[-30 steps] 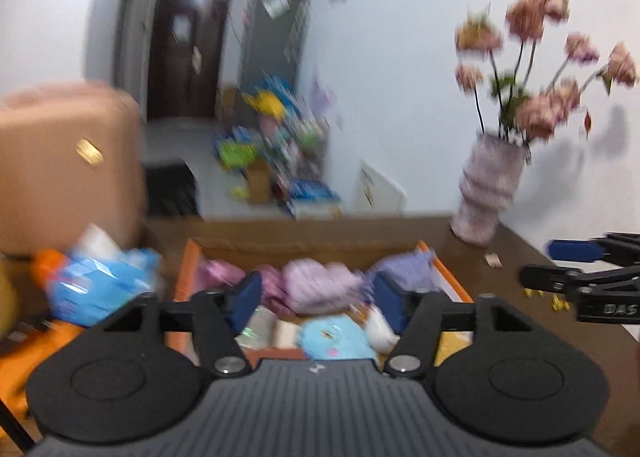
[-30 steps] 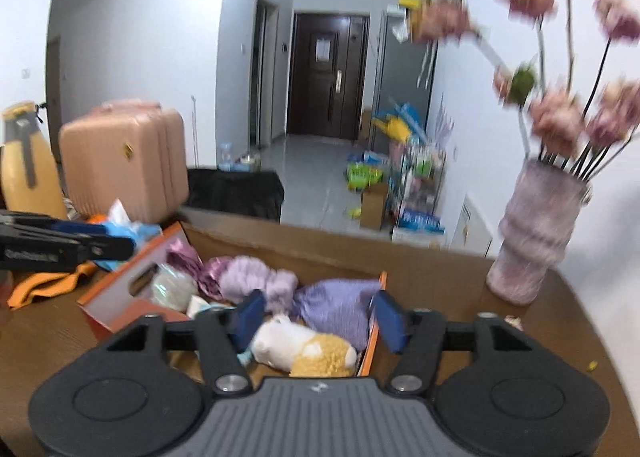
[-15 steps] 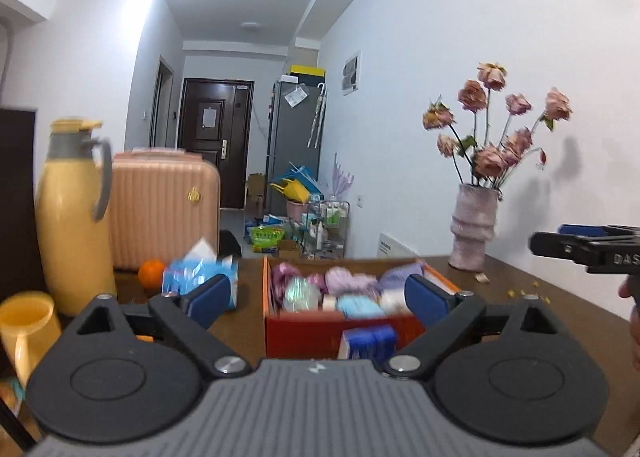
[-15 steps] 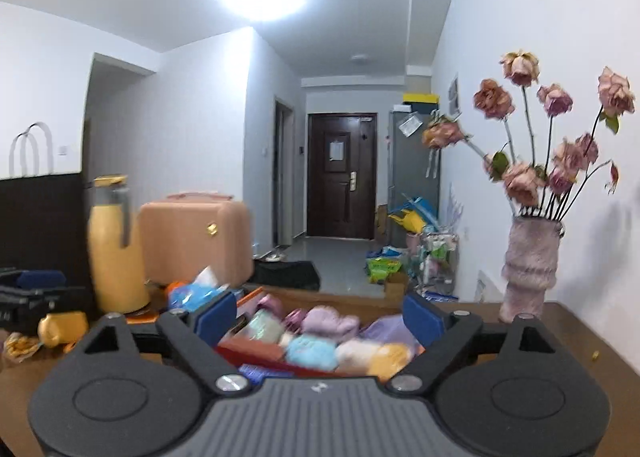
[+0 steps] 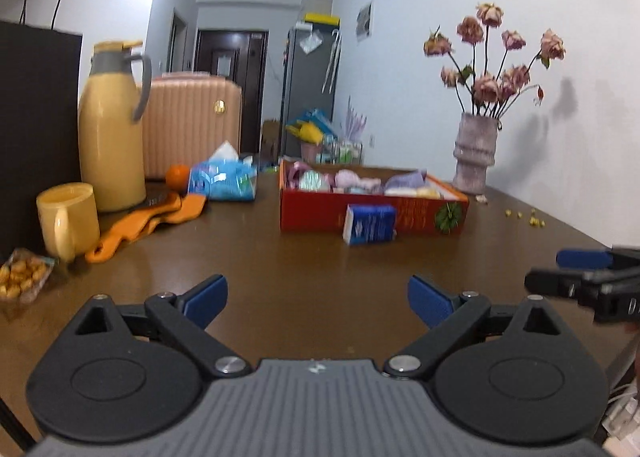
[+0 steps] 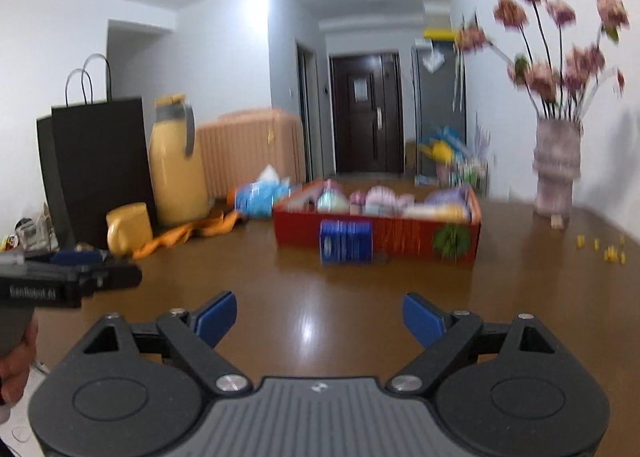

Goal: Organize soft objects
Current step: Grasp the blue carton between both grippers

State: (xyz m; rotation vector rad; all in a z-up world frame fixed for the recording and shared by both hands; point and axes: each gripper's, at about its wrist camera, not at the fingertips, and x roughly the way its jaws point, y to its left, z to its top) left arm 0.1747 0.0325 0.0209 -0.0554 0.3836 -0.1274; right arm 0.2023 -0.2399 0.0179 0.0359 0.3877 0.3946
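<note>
- A dark brown wooden tabletop (image 5: 304, 257) fills the near field, with a white-walled corridor and a dark door (image 6: 362, 117) beyond its far edge.
- The left gripper (image 5: 318, 299) hangs over the near edge, its blue pads spread wide and opening a little further, with only bare wood between them.
- The right gripper (image 6: 319, 317) sits beside it over the same near edge, jaws wide apart and nothing between them.
- In the right wrist view a hand (image 6: 14, 361) holds the left gripper's handle at the left border.
- A small blue packet (image 5: 370, 224) stands near the middle of the tabletop, leaning on the front wall of the red box (image 5: 320, 215).
- The soft objects (image 5: 356, 182) – pastel pink, lilac, teal and yellow – lie packed inside the box, toward the far edge.
- At the left edge stand a yellow thermos jug (image 5: 112, 129), a yellow mug (image 5: 68, 221), an orange cloth (image 5: 148, 219) and a black paper bag (image 6: 96, 161).
- A blue tissue pack (image 5: 223, 179) and an orange fruit (image 5: 178, 176) lie at the far edge, left of the box.
- A vase of dried roses (image 5: 476, 153) stands at the far right corner, with yellow crumbs (image 5: 526, 215) scattered nearby.
</note>
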